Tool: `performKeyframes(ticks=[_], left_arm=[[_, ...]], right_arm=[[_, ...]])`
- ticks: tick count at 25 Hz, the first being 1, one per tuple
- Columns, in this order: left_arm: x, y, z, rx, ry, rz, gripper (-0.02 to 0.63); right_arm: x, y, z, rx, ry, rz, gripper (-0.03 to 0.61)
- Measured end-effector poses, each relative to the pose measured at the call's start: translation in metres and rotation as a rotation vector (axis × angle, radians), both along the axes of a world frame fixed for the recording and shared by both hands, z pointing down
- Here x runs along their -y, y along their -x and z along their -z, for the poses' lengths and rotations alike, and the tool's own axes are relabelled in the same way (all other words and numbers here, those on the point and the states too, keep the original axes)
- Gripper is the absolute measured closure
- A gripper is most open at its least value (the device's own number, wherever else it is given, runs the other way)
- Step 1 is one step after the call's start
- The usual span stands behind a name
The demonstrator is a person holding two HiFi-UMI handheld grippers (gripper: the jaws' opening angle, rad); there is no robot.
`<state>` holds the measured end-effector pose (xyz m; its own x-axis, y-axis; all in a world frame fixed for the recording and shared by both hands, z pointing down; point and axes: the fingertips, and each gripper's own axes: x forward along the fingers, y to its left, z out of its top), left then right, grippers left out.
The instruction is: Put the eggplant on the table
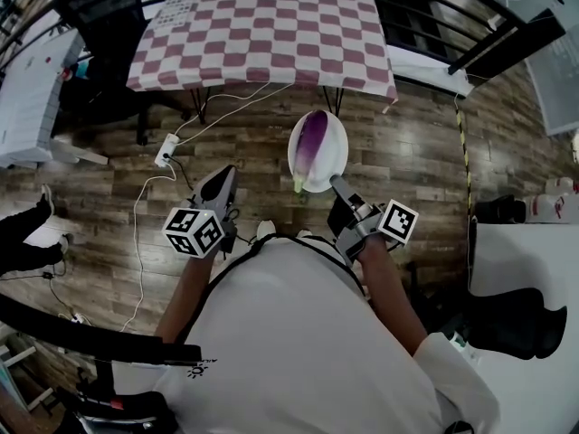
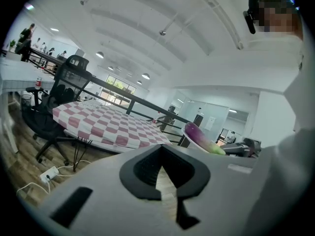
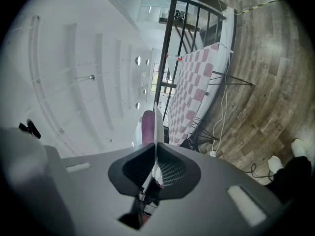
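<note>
A purple eggplant (image 1: pixel 312 141) with a green stem lies on a white plate (image 1: pixel 333 148) held in the air over the wooden floor. My right gripper (image 1: pixel 336 182) is shut on the plate's near rim. In the right gripper view the plate (image 3: pixel 157 124) shows edge-on between the jaws (image 3: pixel 156 154), with the eggplant (image 3: pixel 147 128) to its left. My left gripper (image 1: pixel 222 177) hangs to the left of the plate, shut and holding nothing (image 2: pixel 162 173). The table (image 1: pixel 262 34) with a red-and-white checked cloth stands ahead. The left gripper view shows the eggplant (image 2: pixel 201 136) at the right and the table (image 2: pixel 98 122).
A black office chair (image 1: pixel 99 12) stands left of the table. A white power strip (image 1: pixel 166 149) and cables lie on the floor below it. A black railing (image 1: pixel 507 34) runs behind at the right. Another person's foot (image 1: pixel 32 229) is at the left.
</note>
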<state>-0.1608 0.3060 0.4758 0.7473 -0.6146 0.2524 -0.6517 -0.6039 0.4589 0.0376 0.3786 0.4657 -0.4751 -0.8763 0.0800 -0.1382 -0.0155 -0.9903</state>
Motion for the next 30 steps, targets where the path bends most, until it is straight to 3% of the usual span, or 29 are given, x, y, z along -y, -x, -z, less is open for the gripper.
performKeyframes(ticks=[11, 30], left_arm=[[0.022, 0.052, -0.007, -0.015, 0.009, 0.002, 0.614], [0.035, 0.057, -0.013, -0.002, 0.012, 0.009, 0.614]], right_arm=[[0.024, 0.04, 0.001, -0.018, -0.001, -0.02, 0.554], [0.046, 0.046, 0.005, -0.019, -0.034, 0.0, 0.554]])
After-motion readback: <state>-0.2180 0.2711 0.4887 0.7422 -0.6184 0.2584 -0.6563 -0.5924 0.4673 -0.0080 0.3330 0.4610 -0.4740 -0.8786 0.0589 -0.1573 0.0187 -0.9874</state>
